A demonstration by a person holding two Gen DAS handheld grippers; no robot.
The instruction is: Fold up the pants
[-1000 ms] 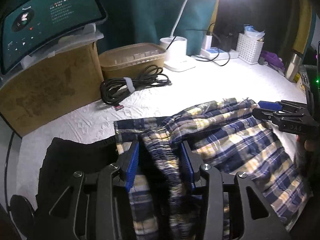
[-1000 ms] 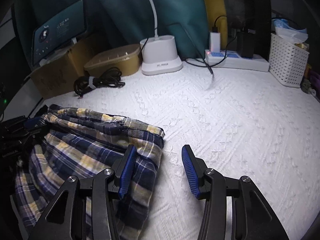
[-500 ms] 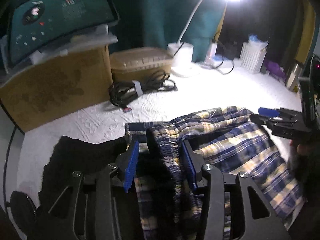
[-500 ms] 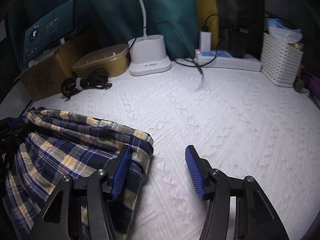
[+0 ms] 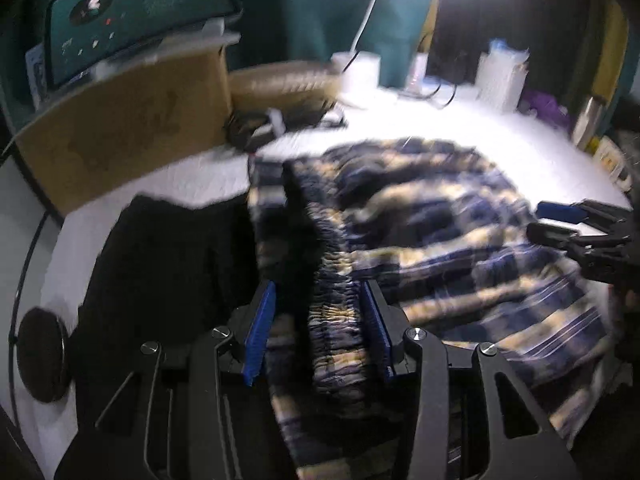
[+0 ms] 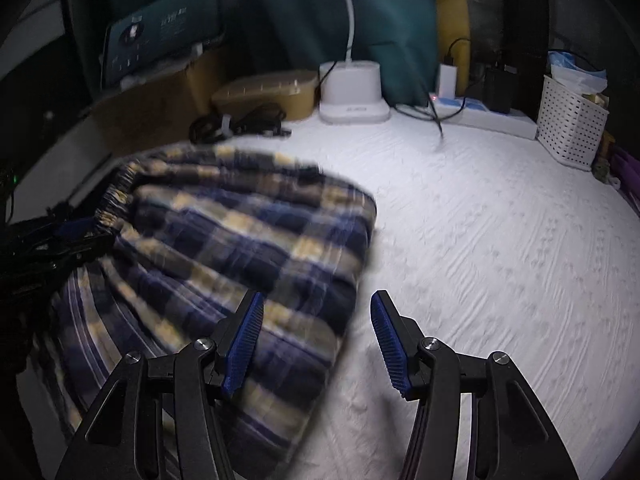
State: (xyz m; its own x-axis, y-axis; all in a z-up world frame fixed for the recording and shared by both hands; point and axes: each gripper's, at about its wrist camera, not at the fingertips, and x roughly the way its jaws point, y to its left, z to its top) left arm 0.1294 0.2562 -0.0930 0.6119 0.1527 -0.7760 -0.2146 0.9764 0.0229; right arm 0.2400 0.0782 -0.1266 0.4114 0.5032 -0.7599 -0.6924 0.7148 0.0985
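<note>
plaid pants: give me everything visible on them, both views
The pants are soft woven plaid in navy, cream-yellow and white, with a gathered elastic waistband. They lie bunched and partly folded on the white textured cover, blurred by motion. The waistband runs between the fingers of the left hand-held gripper. The right hand-held gripper is open at their edge, one finger over the fabric.

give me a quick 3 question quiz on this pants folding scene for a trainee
1. True or false: the right gripper is clamped on the plaid pants.
2. Which part of the pants lies between the left gripper pads? A) a leg cuff B) the gathered waistband C) nothing
3. Fill in: the dark garment beside the pants lies toward the ____ box.

Key: 1 false, its jaws stand apart, with only the left pad over the cloth; 2 B; 3 cardboard.
</note>
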